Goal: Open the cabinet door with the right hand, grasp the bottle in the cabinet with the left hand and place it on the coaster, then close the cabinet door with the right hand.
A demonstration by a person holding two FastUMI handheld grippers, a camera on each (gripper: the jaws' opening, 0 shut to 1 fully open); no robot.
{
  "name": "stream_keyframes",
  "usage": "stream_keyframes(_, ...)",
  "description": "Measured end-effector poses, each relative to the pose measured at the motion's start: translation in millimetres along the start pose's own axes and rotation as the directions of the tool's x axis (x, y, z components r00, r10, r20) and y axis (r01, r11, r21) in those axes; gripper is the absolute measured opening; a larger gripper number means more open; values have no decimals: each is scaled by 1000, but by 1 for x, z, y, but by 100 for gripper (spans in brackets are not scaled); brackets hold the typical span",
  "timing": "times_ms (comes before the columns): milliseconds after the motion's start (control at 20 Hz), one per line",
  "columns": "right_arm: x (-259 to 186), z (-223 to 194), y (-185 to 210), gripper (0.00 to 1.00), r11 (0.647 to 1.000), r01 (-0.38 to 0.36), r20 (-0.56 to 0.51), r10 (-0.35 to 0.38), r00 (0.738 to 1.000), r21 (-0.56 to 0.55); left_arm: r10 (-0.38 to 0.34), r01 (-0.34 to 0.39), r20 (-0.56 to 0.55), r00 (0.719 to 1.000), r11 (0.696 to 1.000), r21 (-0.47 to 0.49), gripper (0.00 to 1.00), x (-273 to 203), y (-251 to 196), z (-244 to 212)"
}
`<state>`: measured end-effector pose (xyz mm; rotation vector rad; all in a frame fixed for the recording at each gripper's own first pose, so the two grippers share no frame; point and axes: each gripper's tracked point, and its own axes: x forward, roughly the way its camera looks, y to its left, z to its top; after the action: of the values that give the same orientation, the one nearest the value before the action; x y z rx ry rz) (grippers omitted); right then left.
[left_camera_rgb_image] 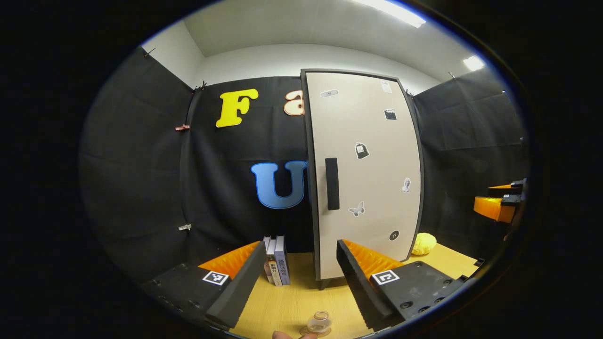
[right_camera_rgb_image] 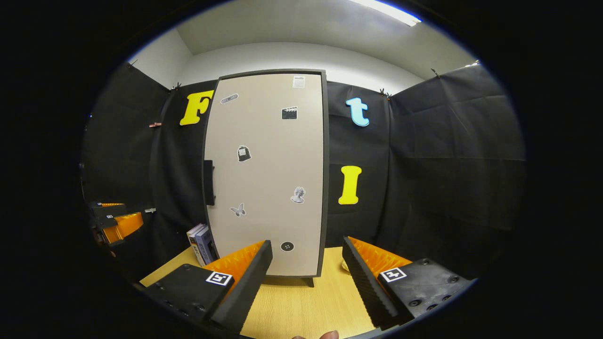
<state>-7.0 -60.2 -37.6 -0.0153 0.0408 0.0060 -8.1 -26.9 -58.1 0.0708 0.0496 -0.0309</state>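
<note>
The tall beige cabinet (left_camera_rgb_image: 362, 174) stands on the table with its door shut; a dark vertical handle (left_camera_rgb_image: 332, 183) sits on the door's left edge. In the right gripper view the same cabinet door (right_camera_rgb_image: 266, 179) and handle (right_camera_rgb_image: 208, 182) face me. A small clear bottle (left_camera_rgb_image: 319, 322) stands on a round coaster (left_camera_rgb_image: 308, 332) at the table's near edge, below and between my left fingers. My left gripper (left_camera_rgb_image: 300, 245) is open, holding nothing. My right gripper (right_camera_rgb_image: 307, 242) is open too, a short way in front of the door, and also appears far right (left_camera_rgb_image: 499, 203).
A few books (left_camera_rgb_image: 277, 259) stand upright left of the cabinet. A yellow knobbly object (left_camera_rgb_image: 424, 243) lies to the cabinet's right. The wooden table (left_camera_rgb_image: 292, 301) runs up to the black cloth walls. The left gripper (right_camera_rgb_image: 115, 220) shows at the left edge of the right gripper view.
</note>
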Motion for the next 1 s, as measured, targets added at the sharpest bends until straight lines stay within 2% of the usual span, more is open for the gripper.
stream_keyframes(350,6,-6,-15,98,999,-51,-16,51,999,12,15,-15,11,1000,999,29,94,4,-21,7)
stream_keyframes(500,14,-4,-30,98,999,-49,-16,49,999,17,19,-19,23,1000,1000,12,92,3,-34,7)
stream_keyframes(600,17,-5,-41,98,999,-44,-12,44,999,20,26,-26,25,999,1000,6,94,2,-45,7)
stream_keyframes(1000,27,-10,-75,98,997,-75,-2,75,997,24,24,-27,58,998,998,57,93,2,-89,14)
